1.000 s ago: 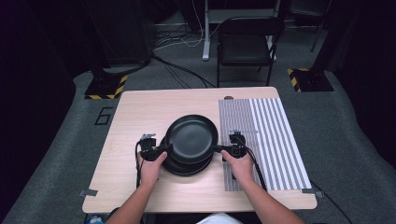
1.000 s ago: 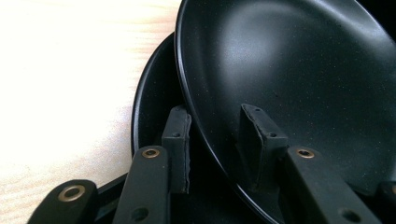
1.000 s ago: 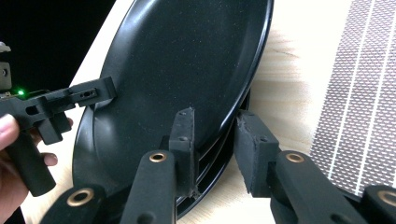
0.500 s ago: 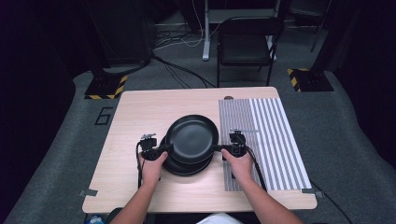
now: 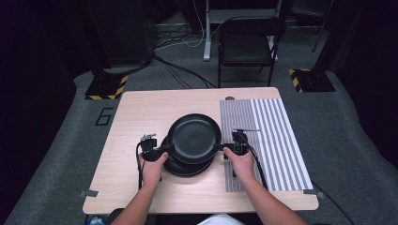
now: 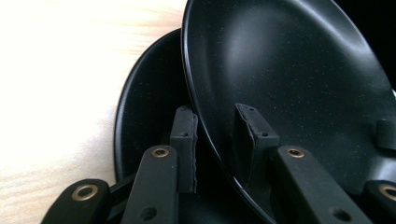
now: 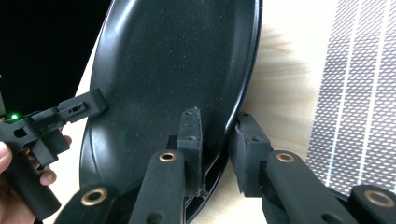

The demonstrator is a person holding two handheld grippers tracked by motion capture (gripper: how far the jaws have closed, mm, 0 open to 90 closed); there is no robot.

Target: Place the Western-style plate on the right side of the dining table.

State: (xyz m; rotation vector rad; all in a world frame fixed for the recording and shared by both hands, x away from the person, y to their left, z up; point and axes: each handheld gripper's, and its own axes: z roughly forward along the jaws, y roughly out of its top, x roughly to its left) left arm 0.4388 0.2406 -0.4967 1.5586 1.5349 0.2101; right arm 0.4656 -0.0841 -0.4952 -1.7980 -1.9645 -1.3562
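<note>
We count two black plates, top plate (image 5: 195,137) tilted over the lower plate (image 5: 180,168) mid-desk (image 5: 136,117), left tool (image 5: 165,150) having just closed on its left rim, right tool (image 5: 219,147) clamping its right rim, one striped mat (image 5: 277,140) at right

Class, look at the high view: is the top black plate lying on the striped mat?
No: the top plate sits over another plate on bare wood, left of the striped mat.

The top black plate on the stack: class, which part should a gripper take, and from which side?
Take the top black plate by its thin raised rim, coming in level from the left and right edges, as the left gripper and right gripper do. It is wide and shallow, and overhangs the lower plate, leaving the rim free for a jaw underneath.
</note>
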